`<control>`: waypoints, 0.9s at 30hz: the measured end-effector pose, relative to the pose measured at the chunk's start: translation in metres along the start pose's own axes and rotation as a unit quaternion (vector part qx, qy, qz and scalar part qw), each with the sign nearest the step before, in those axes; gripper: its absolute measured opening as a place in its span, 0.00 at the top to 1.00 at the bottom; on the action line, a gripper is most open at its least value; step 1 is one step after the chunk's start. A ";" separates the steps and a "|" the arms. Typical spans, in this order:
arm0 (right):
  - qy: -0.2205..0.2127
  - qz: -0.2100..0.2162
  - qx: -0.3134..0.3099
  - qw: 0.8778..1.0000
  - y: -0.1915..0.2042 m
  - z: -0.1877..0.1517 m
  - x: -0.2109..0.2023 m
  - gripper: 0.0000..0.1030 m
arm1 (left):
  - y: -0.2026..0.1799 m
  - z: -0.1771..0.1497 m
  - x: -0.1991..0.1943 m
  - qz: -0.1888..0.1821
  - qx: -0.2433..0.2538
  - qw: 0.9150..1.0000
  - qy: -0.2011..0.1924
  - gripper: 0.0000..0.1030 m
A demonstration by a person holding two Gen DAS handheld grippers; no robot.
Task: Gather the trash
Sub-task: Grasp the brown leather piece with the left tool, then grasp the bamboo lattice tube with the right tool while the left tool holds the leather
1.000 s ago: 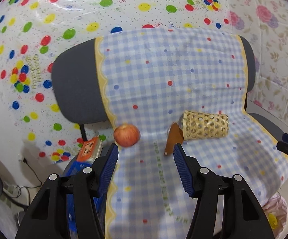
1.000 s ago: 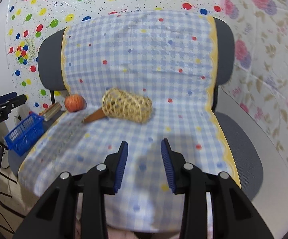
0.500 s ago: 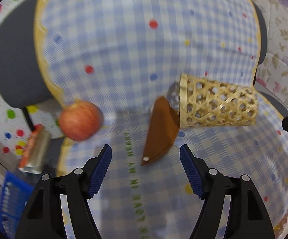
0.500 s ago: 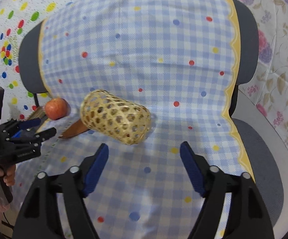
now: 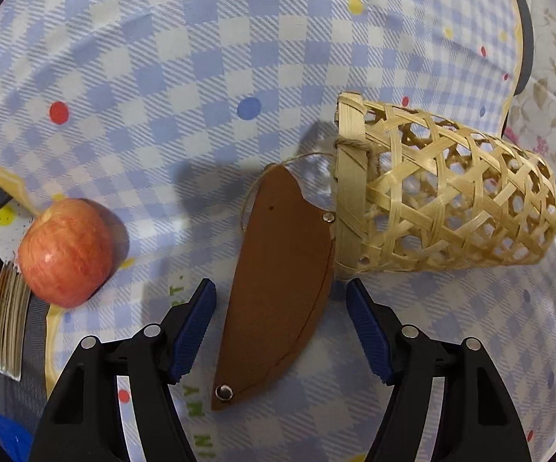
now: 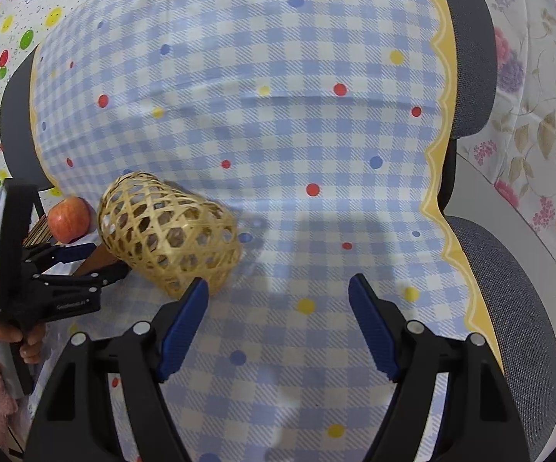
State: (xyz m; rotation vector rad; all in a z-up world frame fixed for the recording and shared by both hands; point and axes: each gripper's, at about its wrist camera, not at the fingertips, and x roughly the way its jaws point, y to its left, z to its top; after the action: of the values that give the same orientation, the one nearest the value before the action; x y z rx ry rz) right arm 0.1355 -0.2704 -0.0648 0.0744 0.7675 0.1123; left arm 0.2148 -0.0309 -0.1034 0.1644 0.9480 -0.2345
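Your left gripper [image 5: 281,300] has its jaws spread, just narrowing, either side of the brown leather sheath [image 5: 278,288], not pressing it. The sheath lies mid-seat on the checked cloth [image 5: 162,57], touching the tipped bamboo basket [image 5: 443,200]; the apple [image 5: 66,252] sits at the cloth's left edge. Your right gripper [image 6: 278,304], jaws wide and empty, hangs beside the basket's closed end.
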 end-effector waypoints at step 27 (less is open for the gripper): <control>-0.005 0.067 -0.022 0.997 0.038 0.041 0.041 0.25 | 0.031 -0.044 -0.118 0.037 -0.069 0.992 -0.094 0.55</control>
State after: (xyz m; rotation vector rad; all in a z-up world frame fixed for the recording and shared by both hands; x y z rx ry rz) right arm 0.1911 -0.2283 -0.0594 0.0841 0.7491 0.2567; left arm 0.1227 0.0247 -0.0306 0.0485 0.7661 -0.1122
